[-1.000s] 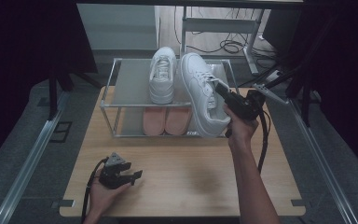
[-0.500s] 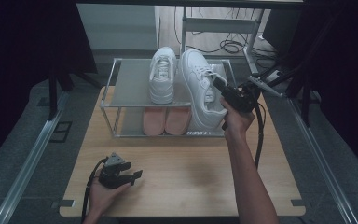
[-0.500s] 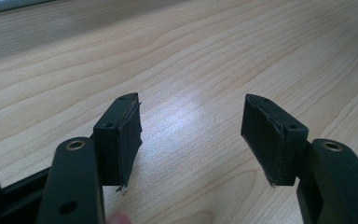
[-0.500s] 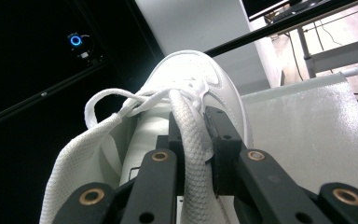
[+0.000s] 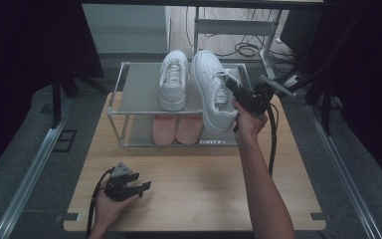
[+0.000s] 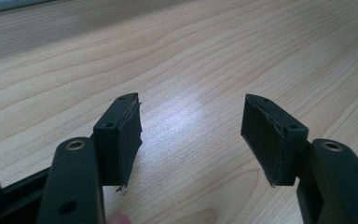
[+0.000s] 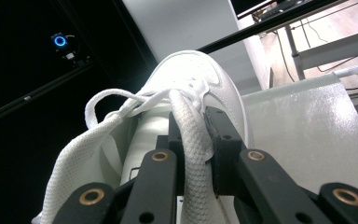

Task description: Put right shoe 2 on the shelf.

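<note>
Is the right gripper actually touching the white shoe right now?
Touching. In the right gripper view, the right gripper has both jaws pressed on the mesh tongue of the white shoe, with no gap on either side.

Wood-grain table (image 5: pixel 194 194), satin sheen; white sneaker (image 7: pixel 186 88) smooth leather w/ mesh cloth tongue; rack (image 5: pixel 117 107) shiny metal.

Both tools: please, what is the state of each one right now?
Left tool: open, holding nothing, low over the wooden table.
Right tool: closed on the white sneaker, gripping its collar.
</note>
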A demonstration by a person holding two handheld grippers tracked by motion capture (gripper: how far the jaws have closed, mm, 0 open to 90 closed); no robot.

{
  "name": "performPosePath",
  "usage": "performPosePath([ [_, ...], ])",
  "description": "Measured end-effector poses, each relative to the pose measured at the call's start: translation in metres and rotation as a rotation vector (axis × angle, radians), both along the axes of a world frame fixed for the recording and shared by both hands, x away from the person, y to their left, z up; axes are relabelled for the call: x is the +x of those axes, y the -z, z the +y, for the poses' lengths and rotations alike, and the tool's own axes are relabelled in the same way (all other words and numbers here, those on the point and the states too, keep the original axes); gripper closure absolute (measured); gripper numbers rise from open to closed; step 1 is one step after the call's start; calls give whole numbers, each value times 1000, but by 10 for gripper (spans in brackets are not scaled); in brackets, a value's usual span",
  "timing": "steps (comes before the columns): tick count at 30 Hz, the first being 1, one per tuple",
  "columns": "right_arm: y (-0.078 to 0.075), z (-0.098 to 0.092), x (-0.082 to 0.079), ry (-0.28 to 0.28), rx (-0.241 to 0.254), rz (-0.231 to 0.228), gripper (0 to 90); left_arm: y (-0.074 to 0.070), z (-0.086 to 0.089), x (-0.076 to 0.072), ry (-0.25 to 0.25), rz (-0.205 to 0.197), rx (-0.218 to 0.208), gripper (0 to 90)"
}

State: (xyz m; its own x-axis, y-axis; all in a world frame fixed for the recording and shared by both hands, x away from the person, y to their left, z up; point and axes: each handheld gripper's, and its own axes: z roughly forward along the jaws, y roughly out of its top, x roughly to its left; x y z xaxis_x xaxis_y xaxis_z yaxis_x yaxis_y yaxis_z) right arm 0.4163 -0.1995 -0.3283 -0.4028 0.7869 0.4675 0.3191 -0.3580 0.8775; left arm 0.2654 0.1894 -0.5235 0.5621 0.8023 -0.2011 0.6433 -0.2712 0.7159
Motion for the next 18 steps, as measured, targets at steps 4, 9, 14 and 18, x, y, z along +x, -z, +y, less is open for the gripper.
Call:
performPosePath([
  [4, -2, 3, 7, 13, -13, 7, 812, 0, 1, 0, -3, -2, -1, 383],
  [9, -4, 10, 19, 22, -19, 29, 812, 0, 0, 0, -1, -1, 1, 383],
  [14, -7, 17, 31, 35, -24, 36, 812, 1, 2, 1, -6, -2, -5, 383],
  [18, -9, 24, 42, 54, -27, 54, 811, 1, 3, 1, -8, -1, -7, 383],
])
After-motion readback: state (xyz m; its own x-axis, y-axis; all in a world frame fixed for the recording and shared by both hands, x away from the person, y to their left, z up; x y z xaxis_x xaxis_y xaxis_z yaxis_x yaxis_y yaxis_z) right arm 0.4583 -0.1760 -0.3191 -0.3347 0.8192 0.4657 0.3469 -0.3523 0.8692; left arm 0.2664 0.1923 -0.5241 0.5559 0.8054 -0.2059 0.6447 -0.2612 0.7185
